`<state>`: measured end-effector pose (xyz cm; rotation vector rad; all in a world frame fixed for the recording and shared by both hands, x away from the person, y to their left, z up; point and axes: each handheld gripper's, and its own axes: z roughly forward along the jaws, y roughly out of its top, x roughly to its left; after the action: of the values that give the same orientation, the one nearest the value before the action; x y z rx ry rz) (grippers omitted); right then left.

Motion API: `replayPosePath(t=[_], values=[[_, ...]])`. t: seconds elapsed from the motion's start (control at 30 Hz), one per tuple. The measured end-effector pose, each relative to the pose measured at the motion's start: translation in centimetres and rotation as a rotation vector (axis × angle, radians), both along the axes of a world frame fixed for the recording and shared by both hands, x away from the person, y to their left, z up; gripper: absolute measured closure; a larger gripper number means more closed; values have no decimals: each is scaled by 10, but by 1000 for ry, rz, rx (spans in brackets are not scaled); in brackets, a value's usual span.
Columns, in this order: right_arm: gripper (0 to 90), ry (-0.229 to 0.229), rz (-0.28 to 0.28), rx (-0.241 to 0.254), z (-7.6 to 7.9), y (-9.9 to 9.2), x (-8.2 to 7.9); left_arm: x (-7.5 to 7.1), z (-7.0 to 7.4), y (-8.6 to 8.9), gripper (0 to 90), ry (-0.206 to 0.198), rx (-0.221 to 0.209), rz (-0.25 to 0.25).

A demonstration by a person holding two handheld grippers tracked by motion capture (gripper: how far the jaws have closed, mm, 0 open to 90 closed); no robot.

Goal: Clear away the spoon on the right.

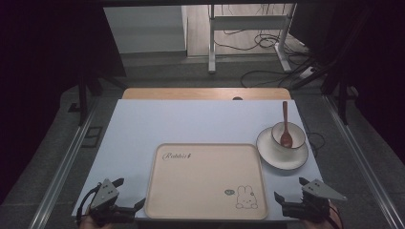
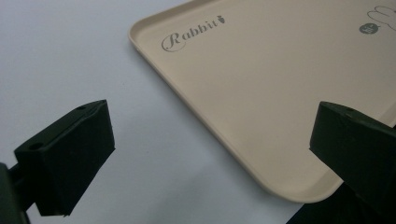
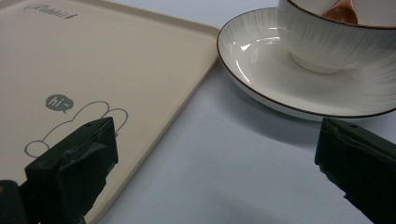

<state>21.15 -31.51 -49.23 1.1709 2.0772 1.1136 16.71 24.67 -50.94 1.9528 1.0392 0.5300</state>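
Meanwhile, both grippers wait at the near edge of the table, jaws spread wide and gripping nothing. The left gripper [image 1: 125, 194] hangs just off the near-left corner of a beige tray [image 1: 206, 210], which lies between it and the right gripper [image 1: 292, 190]. Ahead of the right gripper and slightly to its outer side sits a white saucer [image 1: 272, 160] carrying a bowl [image 1: 296, 132], with a wooden spoon [image 1: 285, 125] resting inside. The spoon's long axis runs away from the right gripper, its handle leaning over the bowl's far rim and its scoop down in the bowl. The crockery looks glazed, stiff, breakable and probably slick, so a pinch on the saucer's raised rim seems the safest hold. The tray appears light and rigid, best taken by its shallow lip.
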Motion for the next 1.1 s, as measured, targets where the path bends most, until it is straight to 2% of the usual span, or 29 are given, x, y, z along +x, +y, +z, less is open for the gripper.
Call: replayPosePath(t=[0.23, 0.33, 0.4, 0.63, 0.83, 1.0, 1.1], values=[[2, 1, 22, -9, 1, 3, 2, -1, 0, 1, 0, -5, -4, 11], [2, 2, 16, 12, 3, 2, 4, -1, 0, 0, 0, -6, -1, 12], [2, 17, 7, 49, 7, 1, 7, -1, 0, 0, 0, -6, 0, 12], [2, 6, -5, 54, 14, 0, 14, -1, 0, 0, 0, -5, 1, 11], [2, 36, -7, 52, 19, 0, 25, -1, 0, 0, 0, -7, 1, 10], [2, 40, -12, 60, 22, 1, 32, -1, 0, 0, 0, -7, 4, 5], [2, 41, -13, 47, 23, 3, 36, -1, 0, -1, 0, -8, 6, 2]])
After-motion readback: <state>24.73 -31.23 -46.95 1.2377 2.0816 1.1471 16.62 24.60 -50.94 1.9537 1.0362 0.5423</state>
